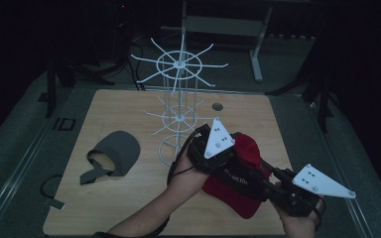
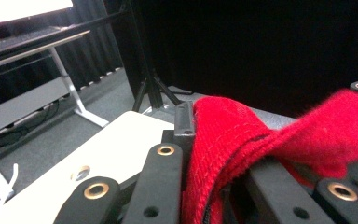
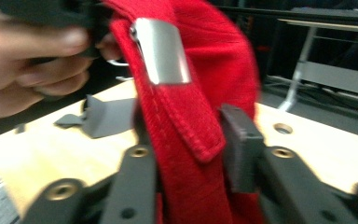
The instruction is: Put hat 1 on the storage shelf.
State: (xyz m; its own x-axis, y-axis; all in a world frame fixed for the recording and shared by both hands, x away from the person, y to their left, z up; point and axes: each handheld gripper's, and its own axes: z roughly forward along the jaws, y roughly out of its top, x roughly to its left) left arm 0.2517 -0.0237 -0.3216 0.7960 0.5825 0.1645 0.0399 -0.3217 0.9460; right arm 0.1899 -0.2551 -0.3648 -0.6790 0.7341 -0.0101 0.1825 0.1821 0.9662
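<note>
A red cap (image 1: 234, 197) hangs above the table's front right between both grippers. My left gripper (image 1: 230, 163) comes in from the left and is shut on the cap's red fabric (image 2: 233, 126), which bunches between its jaws. My right gripper (image 1: 260, 174) reaches in from the lower right. The cap's back strap (image 3: 186, 135) with its metal buckle (image 3: 161, 51) runs between the jaws there. The right pad (image 3: 237, 149) stands just beside the strap and does not press on it. The other hand (image 3: 23, 60) holds the cap's upper edge.
A white wire rack (image 1: 178, 64) with radiating hooks stands at the middle back of the wooden table (image 1: 129, 208). A grey cap (image 1: 116, 153) lies on the left. A small round hole (image 1: 218, 105) sits behind the rack. Dark stands and a desk frame surround the table.
</note>
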